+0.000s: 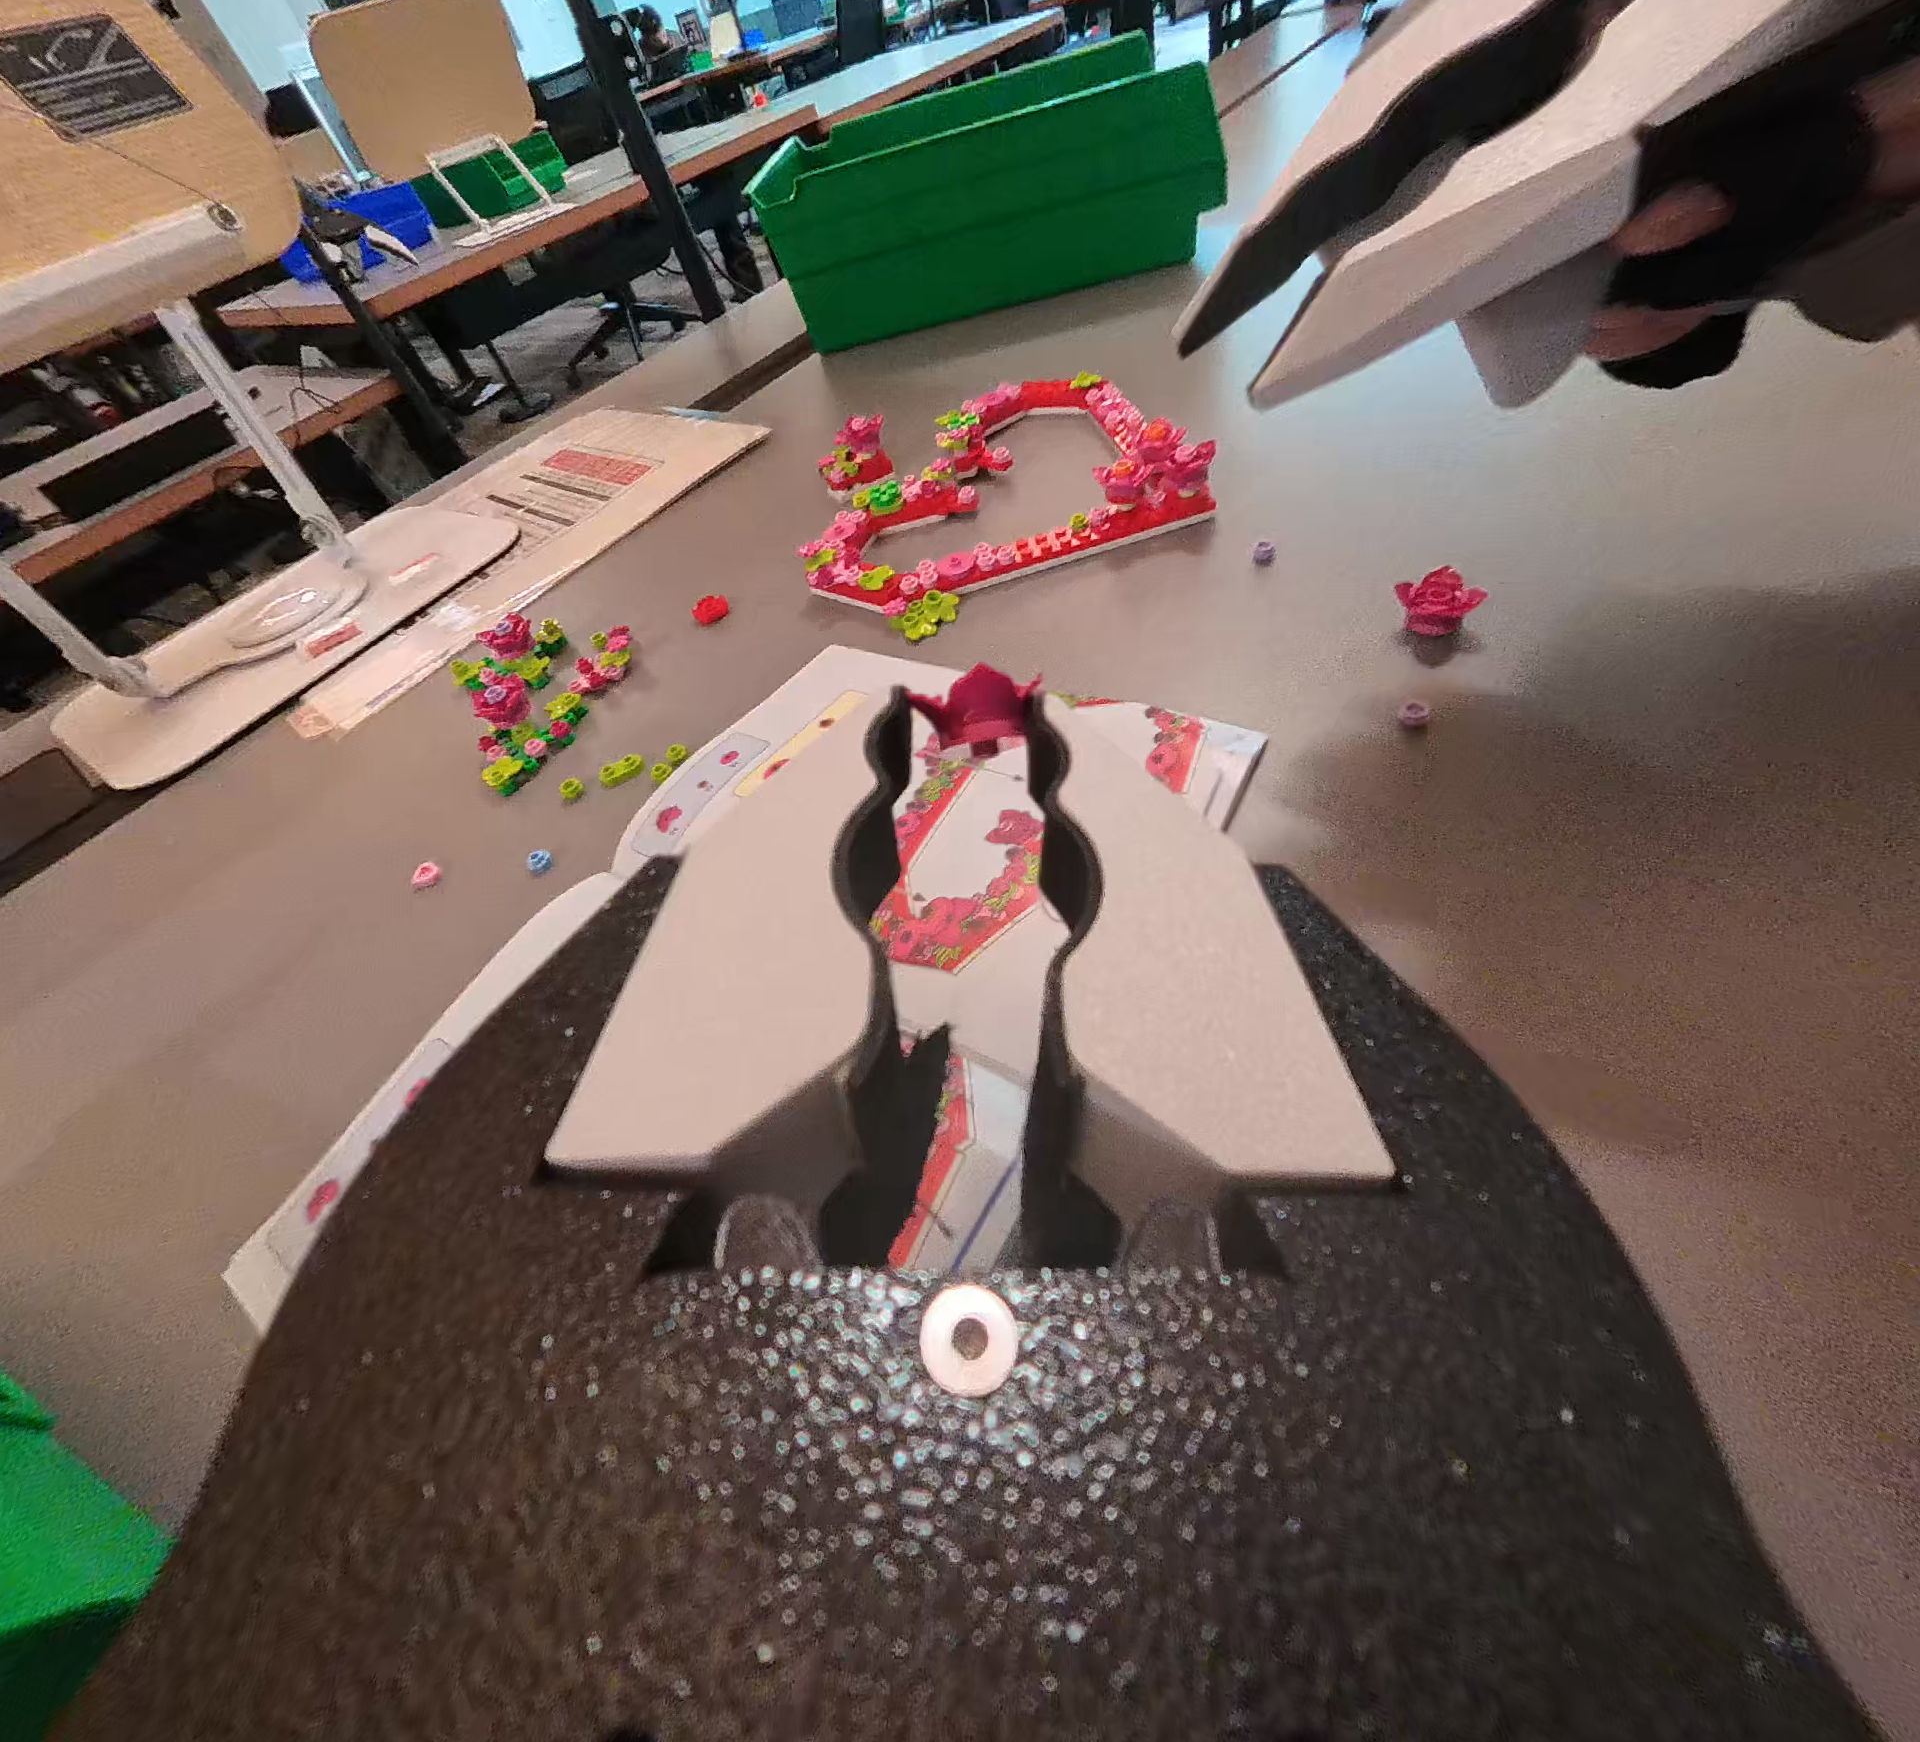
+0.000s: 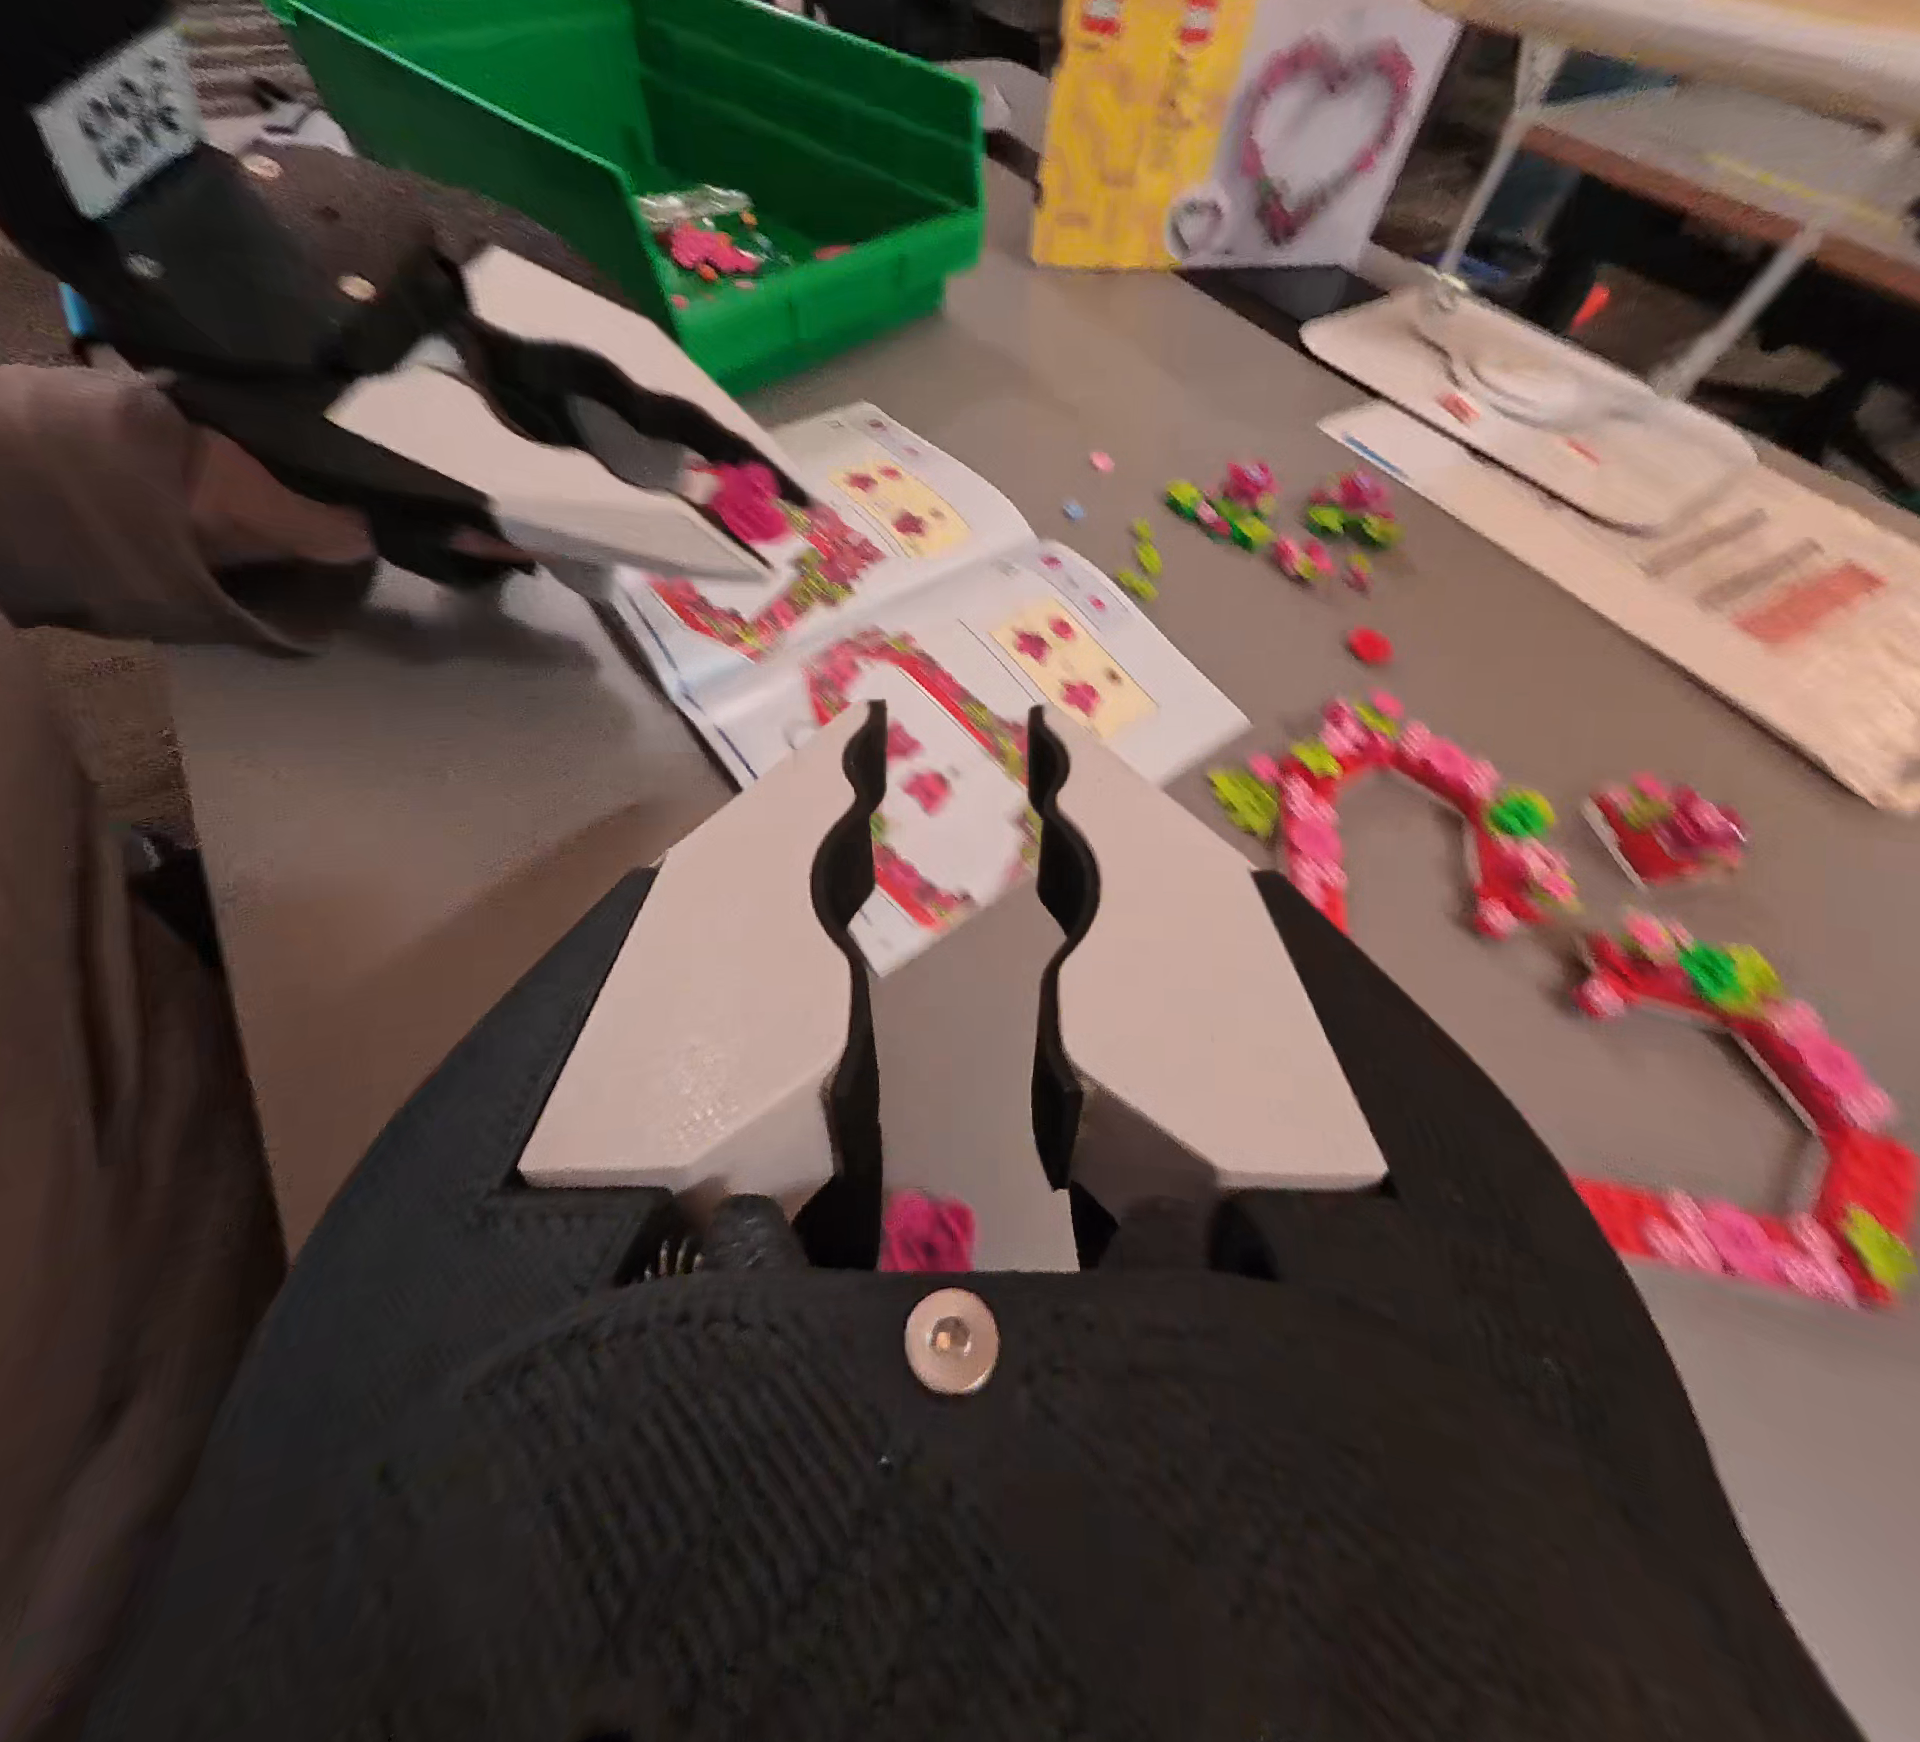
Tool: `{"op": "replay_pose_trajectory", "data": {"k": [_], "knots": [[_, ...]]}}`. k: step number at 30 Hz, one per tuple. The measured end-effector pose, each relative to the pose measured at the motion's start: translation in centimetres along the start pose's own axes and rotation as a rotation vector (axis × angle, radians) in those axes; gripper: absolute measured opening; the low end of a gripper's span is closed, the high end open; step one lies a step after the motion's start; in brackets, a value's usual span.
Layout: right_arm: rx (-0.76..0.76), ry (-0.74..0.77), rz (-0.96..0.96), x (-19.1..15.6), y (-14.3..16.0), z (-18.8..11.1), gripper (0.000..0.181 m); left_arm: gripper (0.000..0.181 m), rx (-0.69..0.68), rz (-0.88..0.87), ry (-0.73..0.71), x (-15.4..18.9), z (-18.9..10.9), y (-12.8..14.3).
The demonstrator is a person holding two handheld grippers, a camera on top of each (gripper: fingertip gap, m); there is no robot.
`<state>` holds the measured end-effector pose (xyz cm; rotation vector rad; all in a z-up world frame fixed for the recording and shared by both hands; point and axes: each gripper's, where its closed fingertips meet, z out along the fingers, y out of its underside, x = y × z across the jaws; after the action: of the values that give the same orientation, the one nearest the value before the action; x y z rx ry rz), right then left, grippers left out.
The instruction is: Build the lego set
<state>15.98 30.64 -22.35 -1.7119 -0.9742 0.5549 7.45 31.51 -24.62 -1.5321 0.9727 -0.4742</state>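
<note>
Magenta flower piece (image 1: 977, 703) pinched at my left gripper (image 1: 971, 716) tips, above the instruction booklet (image 1: 1195, 747). Light, rigid, petals slippery; best held by its base. My right gripper (image 2: 954, 736) is empty, fingers parted. Heart frame (image 1: 1003, 487) lies beyond.

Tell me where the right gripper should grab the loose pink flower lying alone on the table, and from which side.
Grip the flower low, across its round base under the petals, coming from above. It sits upright with pointed petals flaring outward at the top, so pads would likely slip on them; the base looks narrower and firmer. Bare table lies around it, only a small lilac stud nearby. The right gripper is open and empty.
</note>
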Motion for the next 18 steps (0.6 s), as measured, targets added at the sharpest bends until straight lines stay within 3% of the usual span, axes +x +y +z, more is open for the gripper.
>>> {"op": "replay_pose_trajectory", "data": {"k": [6, 11, 18], "knots": [[-0.027, -0.139, -0.089, -6.5, -2.0, 5.0, 0.01, 0.019, -0.081, 0.129, -0.048, 0.0, 0.1, 1.0], [-0.043, -0.172, -0.018, -7.0, -2.1, 6.9, 0.019, 0.02, -0.137, 0.232, -0.082, -0.3, 0.0, 1.9], [-0.128, -0.114, -0.119, -6.9, -1.2, 8.4, 0.018, 0.02, -0.149, 0.304, -0.094, 0.0, 0.0, 1.8]]}}
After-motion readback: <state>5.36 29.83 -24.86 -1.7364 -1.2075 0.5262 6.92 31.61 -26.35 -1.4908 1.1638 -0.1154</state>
